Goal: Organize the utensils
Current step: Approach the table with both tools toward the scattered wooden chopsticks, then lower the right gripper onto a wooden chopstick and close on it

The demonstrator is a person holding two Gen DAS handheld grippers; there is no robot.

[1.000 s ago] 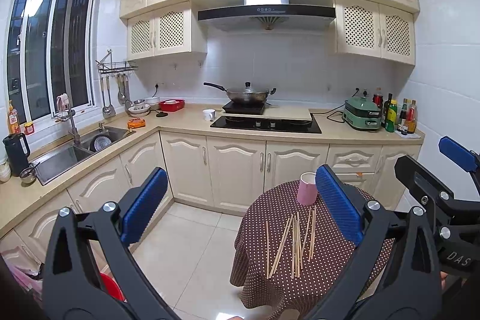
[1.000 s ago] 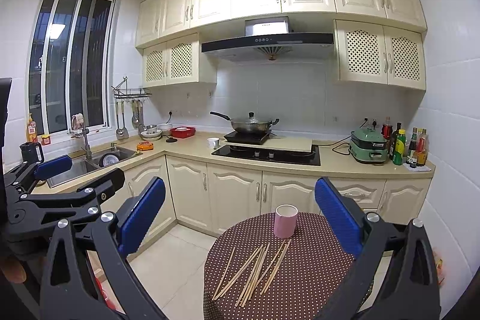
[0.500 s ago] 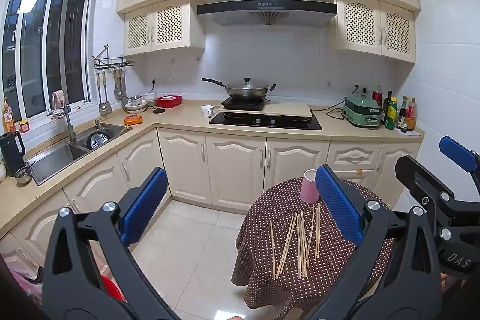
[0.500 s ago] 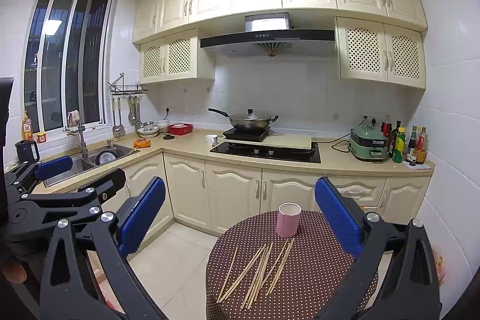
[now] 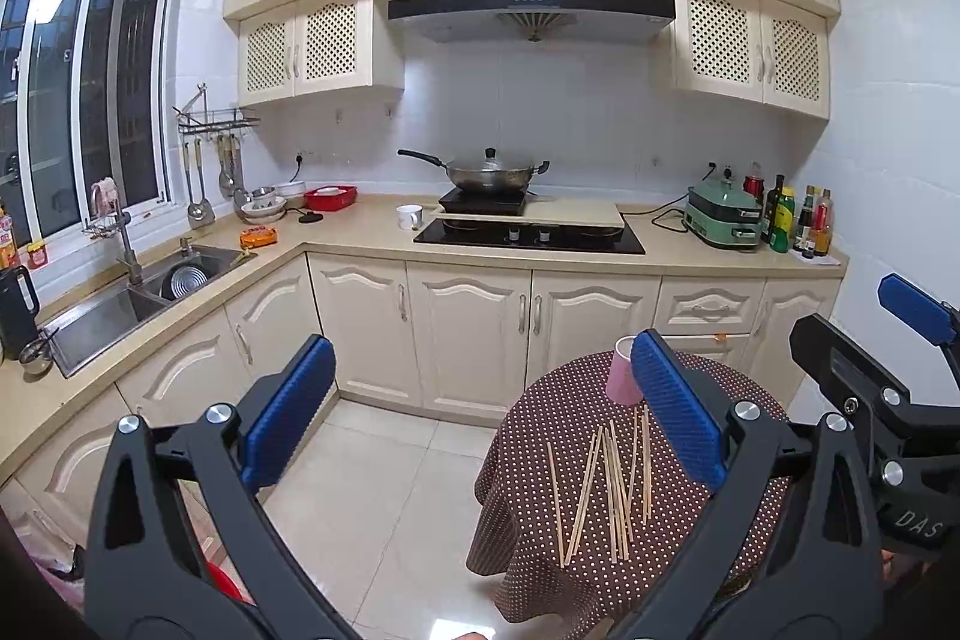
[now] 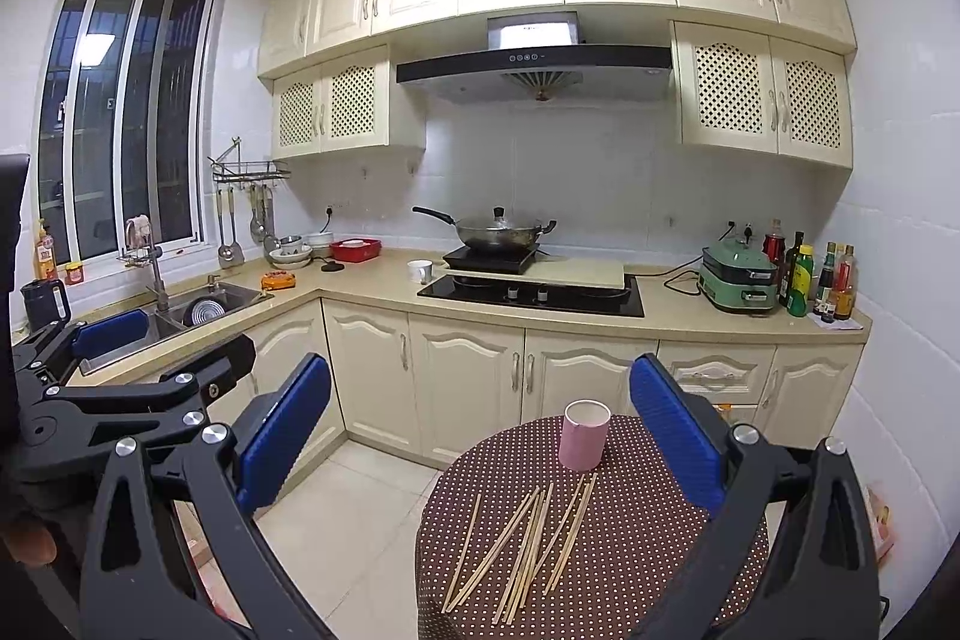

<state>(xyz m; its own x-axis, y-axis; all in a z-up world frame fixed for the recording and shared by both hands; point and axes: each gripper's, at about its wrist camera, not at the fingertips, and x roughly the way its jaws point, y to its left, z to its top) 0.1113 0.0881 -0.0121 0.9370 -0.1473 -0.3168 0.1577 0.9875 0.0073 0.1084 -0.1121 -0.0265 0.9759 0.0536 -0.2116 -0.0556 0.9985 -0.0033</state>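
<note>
Several wooden chopsticks (image 5: 606, 478) lie loose on a round table with a brown polka-dot cloth (image 5: 534, 460). A pink cup (image 5: 621, 379) stands upright at the table's far edge. In the right wrist view the chopsticks (image 6: 528, 538), the cup (image 6: 583, 435) and the cloth (image 6: 630, 568) show too. My left gripper (image 5: 480, 418) is open and empty, held above and short of the table. My right gripper (image 6: 480, 430) is open and empty, also held short of the table. Each gripper shows at the edge of the other's view.
Cream kitchen cabinets (image 5: 468, 334) stand behind the table, with a stove and wok (image 5: 489, 175). A sink (image 5: 120, 304) is on the left counter. Bottles (image 5: 798, 220) and a green cooker (image 5: 723, 217) stand at the right. Tiled floor (image 5: 372, 490) lies left of the table.
Both grippers have moved slightly closer to the table and shifted the view; the table sits a little further right in the left wrist view. Both stay open and empty.
</note>
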